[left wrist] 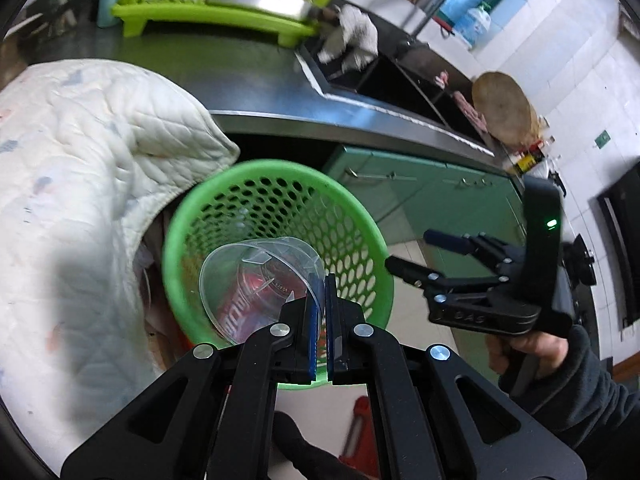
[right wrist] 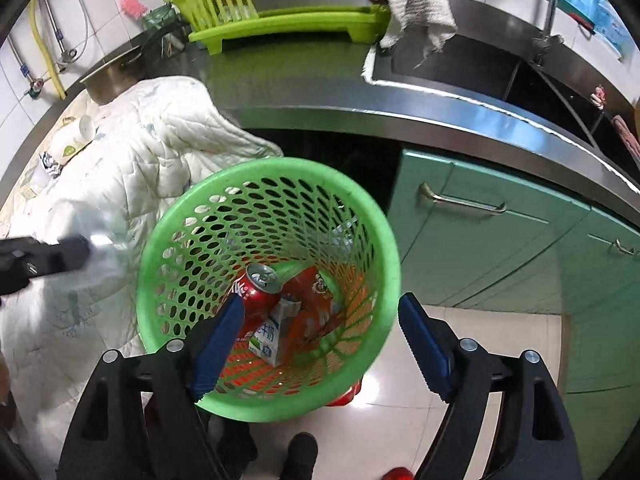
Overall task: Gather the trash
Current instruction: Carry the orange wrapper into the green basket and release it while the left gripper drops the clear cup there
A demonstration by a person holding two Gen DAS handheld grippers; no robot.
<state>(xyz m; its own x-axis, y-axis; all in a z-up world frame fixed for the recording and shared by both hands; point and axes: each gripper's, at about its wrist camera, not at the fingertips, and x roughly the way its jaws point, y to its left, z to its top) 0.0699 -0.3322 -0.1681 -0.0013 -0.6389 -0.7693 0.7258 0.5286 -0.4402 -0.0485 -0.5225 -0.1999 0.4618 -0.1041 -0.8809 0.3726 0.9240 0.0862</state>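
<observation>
My left gripper (left wrist: 322,280) is shut on the rim of a clear plastic cup (left wrist: 256,280) and holds it over the green perforated trash basket (left wrist: 360,240). My right gripper (right wrist: 320,304) is open and empty just above the same basket (right wrist: 384,240); it also shows in the left wrist view (left wrist: 404,252), to the right of the basket. Inside the basket lie a red soda can (right wrist: 260,284), an orange snack wrapper (right wrist: 316,304) and a small milk carton (right wrist: 268,336). The left gripper shows blurred at the left edge of the right wrist view (right wrist: 72,256).
A white quilted cloth (right wrist: 132,152) hangs off the steel counter (right wrist: 320,92) left of the basket. A lime dish rack (right wrist: 288,12), a rag (right wrist: 420,8) and the sink (right wrist: 480,64) sit behind. Green cabinet doors (right wrist: 480,232) stand right of the basket; tiled floor (right wrist: 400,420) lies below.
</observation>
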